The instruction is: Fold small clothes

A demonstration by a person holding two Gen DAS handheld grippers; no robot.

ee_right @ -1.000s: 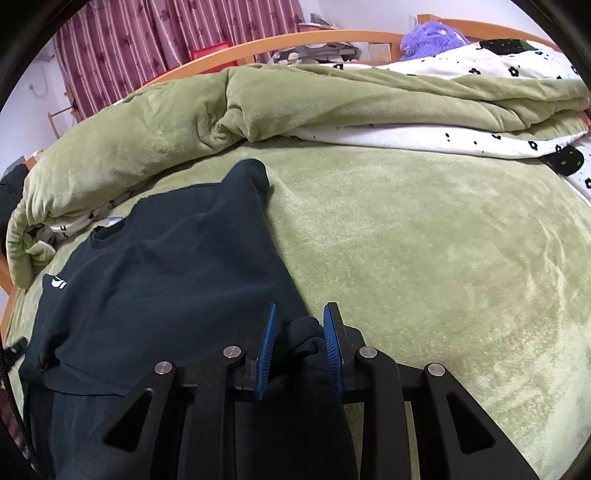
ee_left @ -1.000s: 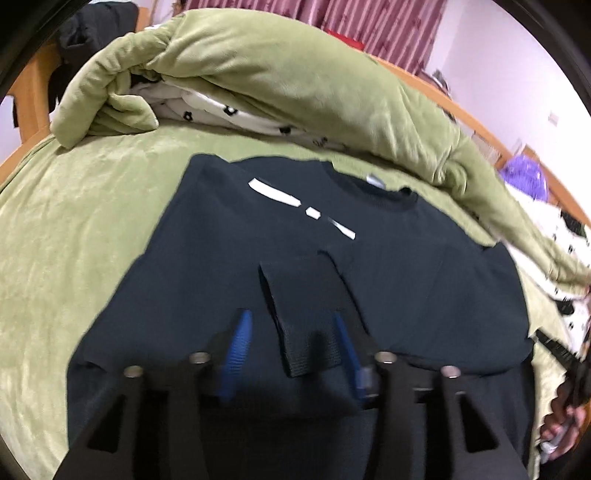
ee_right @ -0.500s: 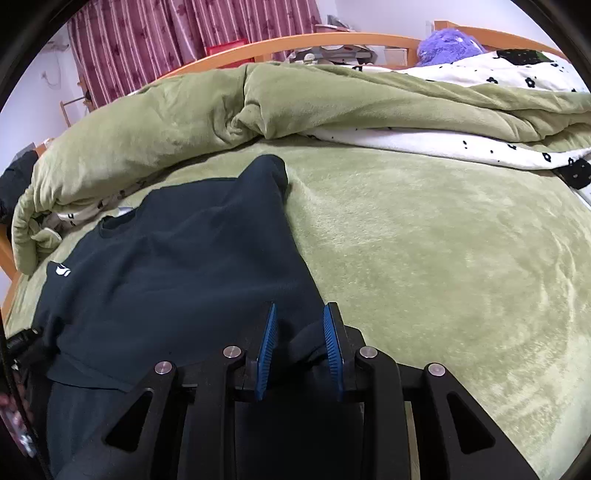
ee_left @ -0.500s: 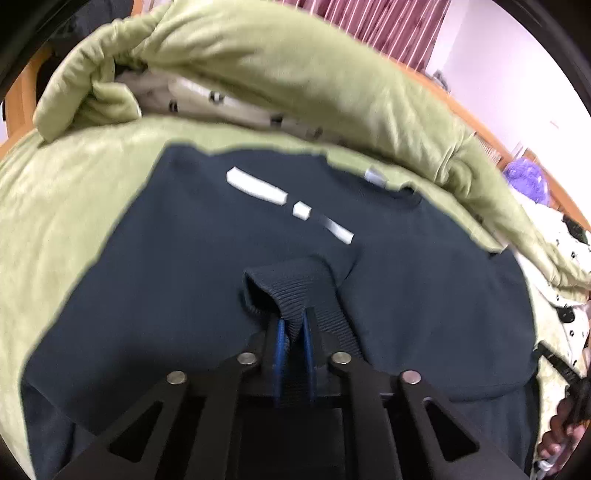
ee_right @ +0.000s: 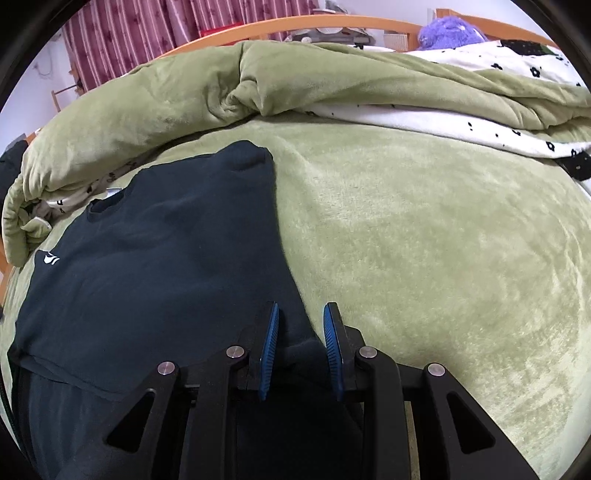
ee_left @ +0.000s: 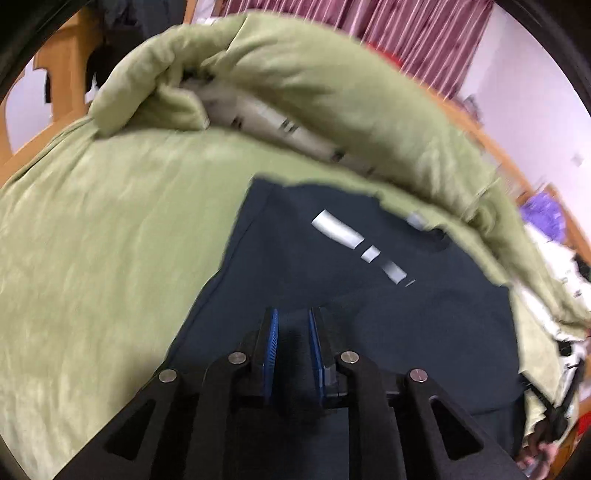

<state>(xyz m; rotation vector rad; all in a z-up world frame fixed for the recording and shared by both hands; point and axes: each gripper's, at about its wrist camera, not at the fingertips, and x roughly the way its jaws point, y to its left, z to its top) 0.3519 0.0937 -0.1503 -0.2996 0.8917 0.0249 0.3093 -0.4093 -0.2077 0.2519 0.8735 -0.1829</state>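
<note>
A dark navy sweatshirt (ee_left: pixel 332 258) with white chest stripes (ee_left: pixel 340 230) lies flat on the green bed cover (ee_left: pixel 92 258). My left gripper (ee_left: pixel 291 317) is over its left part. Its jaws are opening a little, but dark sleeve cloth still fills the narrow gap between the blue pads (ee_left: pixel 271 343). In the right wrist view the same sweatshirt (ee_right: pixel 166 258) spreads to the left, collar toward the duvet. My right gripper (ee_right: pixel 301 314) is shut on a bunched fold of the sweatshirt's right edge, at the border with bare green cover.
A rolled green duvet (ee_left: pixel 295 81) with a white flowered lining runs along the far side of the bed (ee_right: pixel 424 240). A wooden bed frame (ee_left: pixel 62 74) and striped curtains stand behind. A purple plush toy (ee_right: pixel 450 31) sits far right. A person's hand (ee_left: pixel 535 458) shows at lower right.
My left gripper closed on the sleeve cuff lying on the sweatshirt, then moved left with it; the cuff no longer bulges past the tips. The right gripper kept its grip and place.
</note>
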